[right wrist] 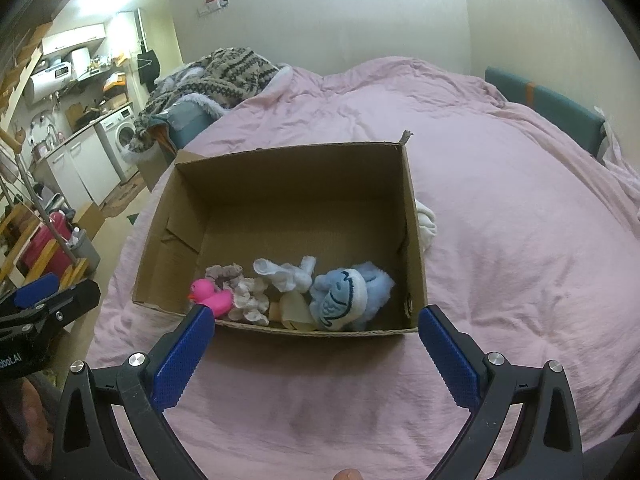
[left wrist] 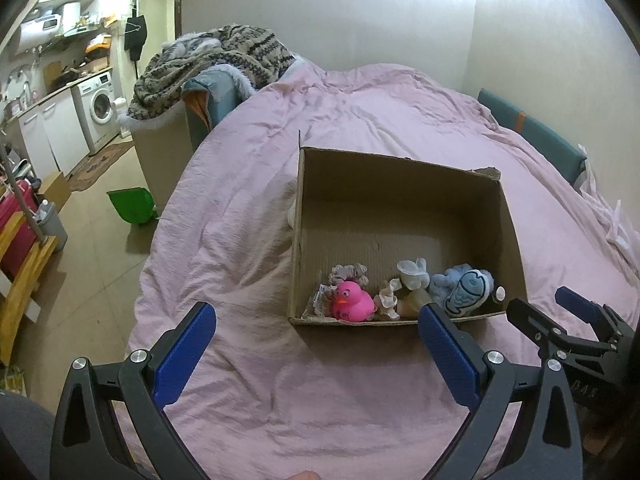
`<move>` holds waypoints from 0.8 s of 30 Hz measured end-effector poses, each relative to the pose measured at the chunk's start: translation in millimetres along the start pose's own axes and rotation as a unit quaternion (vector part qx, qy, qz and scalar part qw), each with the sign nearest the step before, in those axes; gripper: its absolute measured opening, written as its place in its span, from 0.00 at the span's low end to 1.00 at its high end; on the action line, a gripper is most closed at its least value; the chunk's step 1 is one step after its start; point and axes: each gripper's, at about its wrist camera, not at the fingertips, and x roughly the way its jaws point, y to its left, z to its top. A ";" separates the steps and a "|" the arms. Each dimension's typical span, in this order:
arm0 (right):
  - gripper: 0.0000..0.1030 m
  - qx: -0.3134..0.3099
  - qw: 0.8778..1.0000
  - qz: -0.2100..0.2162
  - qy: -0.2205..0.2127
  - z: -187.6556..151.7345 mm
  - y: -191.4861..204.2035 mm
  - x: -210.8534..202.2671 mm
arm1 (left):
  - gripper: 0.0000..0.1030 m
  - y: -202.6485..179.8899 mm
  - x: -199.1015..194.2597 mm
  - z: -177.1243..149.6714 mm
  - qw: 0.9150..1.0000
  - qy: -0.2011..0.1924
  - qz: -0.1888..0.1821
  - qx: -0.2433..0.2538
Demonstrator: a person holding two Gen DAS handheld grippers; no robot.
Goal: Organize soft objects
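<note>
Both tools are wide open and hold nothing. The left tool (left wrist: 316, 344) and the right tool (right wrist: 316, 344) hang over the pink bed cover (left wrist: 248, 208). The cardboard box (right wrist: 414, 248) sits on the bed. Inside, by the near wall, lie a pink rubber duck (left wrist: 352, 300), white socks (right wrist: 286, 274) and a blue fish toy (right wrist: 344, 296).

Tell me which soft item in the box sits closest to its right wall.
The blue fish plush; the pink duck lies at the opposite end, with the white sock between them.
</note>
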 end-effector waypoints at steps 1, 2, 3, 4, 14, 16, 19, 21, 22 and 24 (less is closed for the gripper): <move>1.00 0.001 1.000 0.000 0.000 0.0 -0.4 0.0 | 0.98 -0.6 0.5 -0.4 1.000 0.001 0.000 0.001; 1.00 0.000 1.000 0.000 0.000 0.1 0.0 0.1 | 0.98 -0.8 0.9 -0.7 1.000 0.002 0.000 0.002; 1.00 0.000 1.000 0.000 0.001 0.1 -0.1 0.2 | 0.98 -0.7 1.0 -1.0 1.000 0.003 0.001 0.002; 1.00 0.001 1.000 0.000 0.001 0.1 -0.2 0.2 | 0.98 -0.5 1.3 -1.0 1.000 0.003 0.001 0.002; 1.00 0.001 1.000 0.000 0.001 0.7 -0.6 0.8 | 0.98 0.0 4.9 -2.6 1.000 0.009 0.003 0.002; 1.00 0.001 1.000 0.000 0.001 0.8 -0.6 0.9 | 0.98 -0.1 5.8 -3.2 1.000 0.011 0.003 0.002; 1.00 0.001 1.000 0.000 0.001 0.9 -0.5 0.8 | 0.98 -0.7 6.7 -2.8 1.000 0.013 0.001 0.002; 1.00 0.000 1.000 0.001 0.001 1.0 -0.6 0.8 | 0.98 -1.0 7.1 -3.1 1.000 0.013 0.001 0.003; 1.00 0.000 1.000 0.001 0.001 0.9 -0.6 0.7 | 0.98 -1.3 7.8 -3.6 1.000 0.014 0.003 0.004; 1.00 0.001 1.000 0.002 0.001 0.9 -1.4 1.1 | 0.98 -1.0 7.6 -3.5 1.000 0.013 0.001 0.003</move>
